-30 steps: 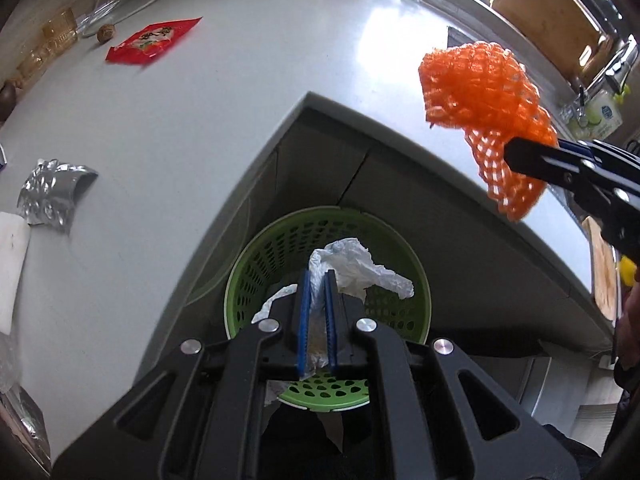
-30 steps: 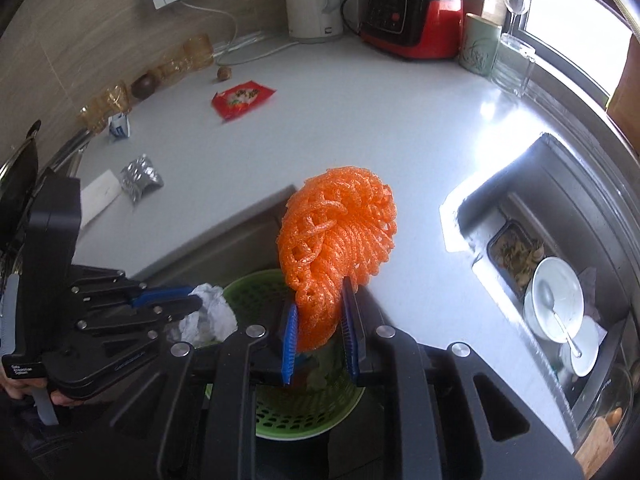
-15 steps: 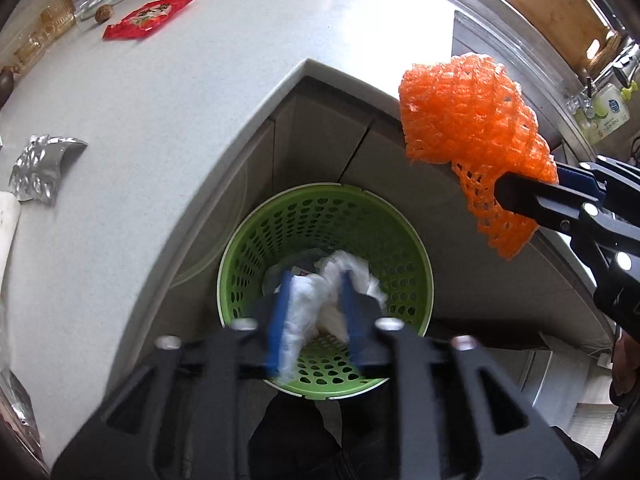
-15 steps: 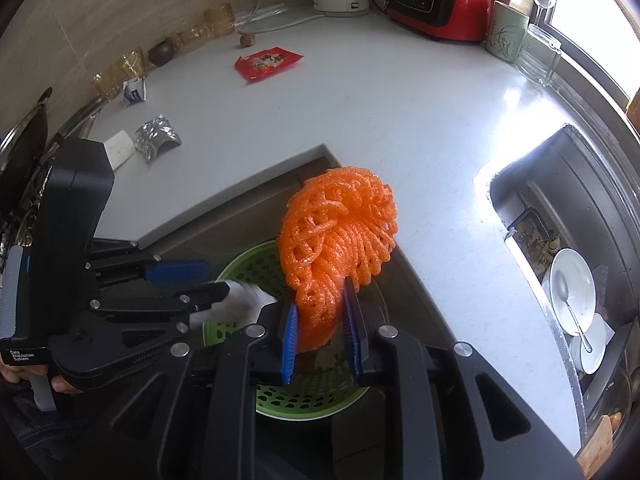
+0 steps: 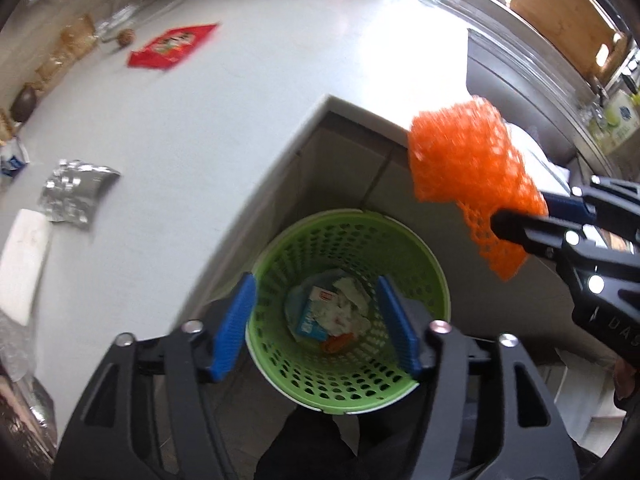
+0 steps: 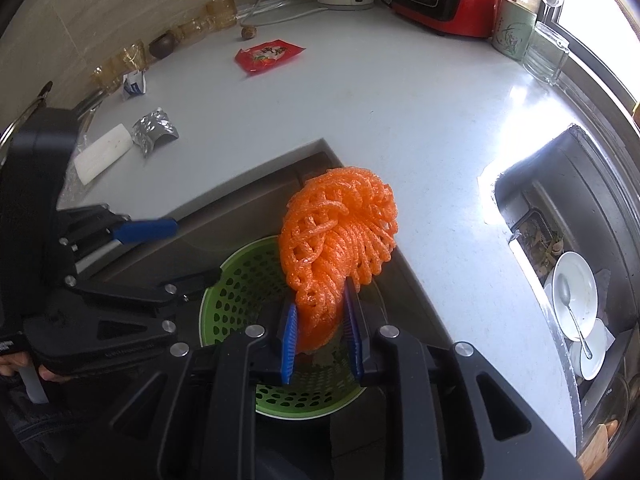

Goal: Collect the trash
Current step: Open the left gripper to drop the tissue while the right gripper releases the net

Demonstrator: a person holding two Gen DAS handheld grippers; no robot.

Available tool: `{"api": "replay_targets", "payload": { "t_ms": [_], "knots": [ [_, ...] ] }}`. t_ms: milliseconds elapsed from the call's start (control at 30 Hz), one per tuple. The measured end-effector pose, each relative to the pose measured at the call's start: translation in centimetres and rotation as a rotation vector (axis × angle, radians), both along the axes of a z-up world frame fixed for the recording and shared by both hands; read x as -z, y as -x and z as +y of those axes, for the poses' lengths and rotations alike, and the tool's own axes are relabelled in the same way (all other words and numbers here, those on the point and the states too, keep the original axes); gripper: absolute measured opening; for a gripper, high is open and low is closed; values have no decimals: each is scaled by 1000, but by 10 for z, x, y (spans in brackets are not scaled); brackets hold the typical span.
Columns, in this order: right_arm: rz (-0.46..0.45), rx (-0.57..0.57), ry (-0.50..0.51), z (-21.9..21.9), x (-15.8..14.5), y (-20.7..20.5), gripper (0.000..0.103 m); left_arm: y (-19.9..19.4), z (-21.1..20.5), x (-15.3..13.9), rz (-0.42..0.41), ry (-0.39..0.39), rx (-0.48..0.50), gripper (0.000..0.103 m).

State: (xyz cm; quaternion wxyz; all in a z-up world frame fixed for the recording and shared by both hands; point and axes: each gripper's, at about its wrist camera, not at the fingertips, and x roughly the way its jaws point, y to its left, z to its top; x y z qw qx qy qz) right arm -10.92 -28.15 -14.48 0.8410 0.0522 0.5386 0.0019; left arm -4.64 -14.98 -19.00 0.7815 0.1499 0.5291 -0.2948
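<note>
A green perforated basket (image 5: 348, 216) stands on the floor below the counter corner, with crumpled white paper and a small carton (image 5: 332, 312) lying in its bottom. Directly above it my left gripper (image 5: 316, 292) has its jaws opening, with nothing between the blue pads. My right gripper (image 6: 320, 304) is shut on an orange foam net (image 6: 336, 232) and holds it over the basket's (image 6: 224, 280) far rim. The left wrist view shows that net (image 5: 464, 156) and the right gripper (image 5: 524, 216) at the right. The left gripper (image 6: 188, 252) reaches in from the left in the right wrist view.
On the white counter lie a red snack wrapper (image 6: 268, 54), a silver foil pack (image 6: 154, 130), a white block (image 6: 102, 154) and a small blue-white carton (image 6: 134, 84). A kettle and a red cooker (image 6: 444, 0) stand at the back. The sink (image 6: 572, 292) with dishes is at the right.
My left gripper has opened, and the crumpled white paper it held has dropped into the basket. The right gripper keeps its hold on the orange net above the basket.
</note>
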Motion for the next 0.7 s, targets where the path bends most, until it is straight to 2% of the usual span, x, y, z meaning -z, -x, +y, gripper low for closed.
{"api": "replay_targets", "payload": {
  "t_ms": [133, 333, 500, 533, 567, 633, 700],
  "knots": [
    [10, -37, -5, 4, 2, 0, 24, -9, 15, -15, -35, 16, -74, 80],
    [33, -99, -16, 13, 10, 0, 24, -23, 41, -30, -66, 23, -180, 84],
    [67, -143, -14, 21, 21, -1, 27, -32, 65, -33, -59, 34, -262, 85],
    [73, -151, -8, 23, 23, -1, 34, -35, 71, -32, -59, 34, -280, 85],
    [77, -156, 0, 24, 25, -1, 47, -36, 75, -33, -59, 35, -291, 85],
    [82, -164, 18, 27, 27, -2, 63, -38, 84, -32, -64, 34, -317, 85],
    [76, -179, 28, 30, 26, -3, 68, -40, 95, -33, -73, 33, -344, 85]
  ]
}}
